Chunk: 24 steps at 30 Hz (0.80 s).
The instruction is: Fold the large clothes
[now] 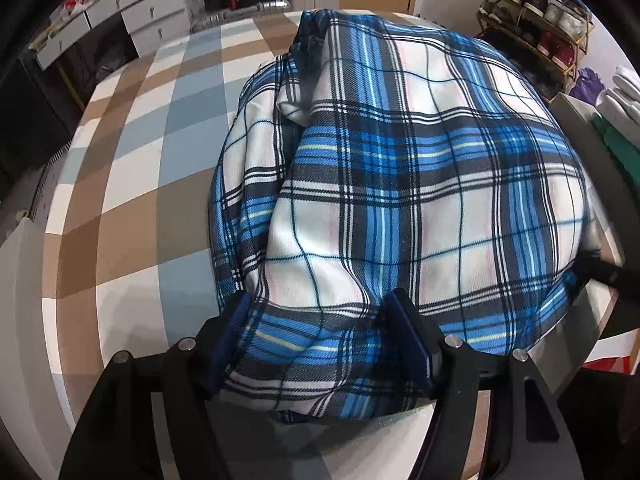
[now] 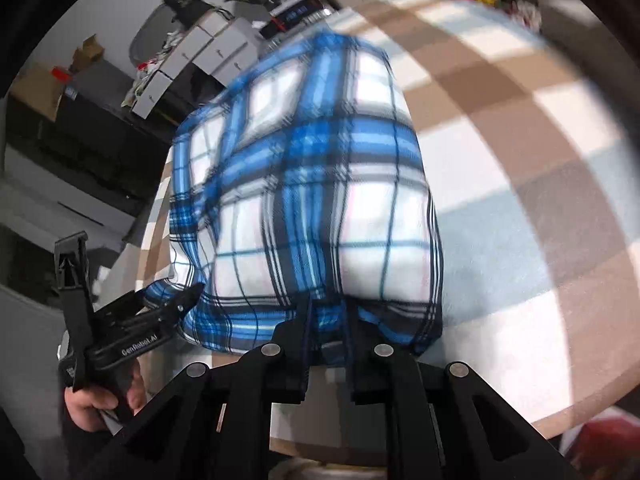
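A blue, white and black plaid garment (image 1: 400, 184) lies bunched on a checked brown, white and grey-blue table (image 1: 132, 168). My left gripper (image 1: 320, 344) has its jaws wide apart with the garment's near edge lying between them; I cannot tell if they pinch it. In the right wrist view the garment (image 2: 312, 208) hangs lifted and blurred. My right gripper (image 2: 327, 320) is shut on its near edge. The left gripper (image 2: 160, 316) shows there at the lower left, at the garment's other corner, held by a hand.
White drawers (image 1: 132, 12) and dark boxes stand behind the table. A shoe rack (image 1: 536, 12) is at the back right. Folded white and green clothes (image 1: 616, 120) lie at the right. The table (image 2: 520, 200) extends to the right of the garment.
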Each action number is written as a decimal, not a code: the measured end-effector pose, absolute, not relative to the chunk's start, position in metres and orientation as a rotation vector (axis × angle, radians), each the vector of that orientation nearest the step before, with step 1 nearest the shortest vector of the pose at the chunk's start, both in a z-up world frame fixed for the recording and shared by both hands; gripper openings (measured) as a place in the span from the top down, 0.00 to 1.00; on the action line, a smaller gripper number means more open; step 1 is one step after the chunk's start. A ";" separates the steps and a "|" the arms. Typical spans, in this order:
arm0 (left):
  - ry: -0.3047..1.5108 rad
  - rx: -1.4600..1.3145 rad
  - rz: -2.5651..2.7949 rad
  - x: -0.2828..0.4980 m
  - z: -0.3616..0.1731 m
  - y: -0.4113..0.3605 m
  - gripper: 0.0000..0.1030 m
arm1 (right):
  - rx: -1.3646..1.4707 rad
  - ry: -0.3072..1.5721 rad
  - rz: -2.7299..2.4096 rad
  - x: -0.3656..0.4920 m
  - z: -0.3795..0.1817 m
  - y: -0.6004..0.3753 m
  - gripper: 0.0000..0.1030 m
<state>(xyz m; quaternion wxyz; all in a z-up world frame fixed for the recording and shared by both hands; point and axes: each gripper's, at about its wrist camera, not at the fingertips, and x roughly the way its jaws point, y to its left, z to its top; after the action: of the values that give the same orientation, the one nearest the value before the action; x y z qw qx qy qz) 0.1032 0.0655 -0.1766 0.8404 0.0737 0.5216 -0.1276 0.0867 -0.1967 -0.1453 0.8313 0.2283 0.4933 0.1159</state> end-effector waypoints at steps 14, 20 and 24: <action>1.099 0.171 -0.304 0.098 -0.177 0.071 0.36 | -0.020 0.984 0.127 0.205 -0.082 -0.149 0.47; 1.101 0.178 -0.309 0.099 -0.180 0.073 0.35 | -0.267 1.169 0.084 0.249 -0.149 -0.131 0.51; 1.109 0.169 -0.305 0.100 -0.180 0.073 0.35 | -0.240 1.200 0.076 0.245 -0.139 -0.135 0.52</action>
<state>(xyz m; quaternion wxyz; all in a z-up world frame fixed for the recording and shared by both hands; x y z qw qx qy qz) 0.1001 0.0731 -0.1804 0.8358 0.0800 0.5237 -0.1442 0.2454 -0.1353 -0.1387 0.8179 -0.1128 0.5631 0.0356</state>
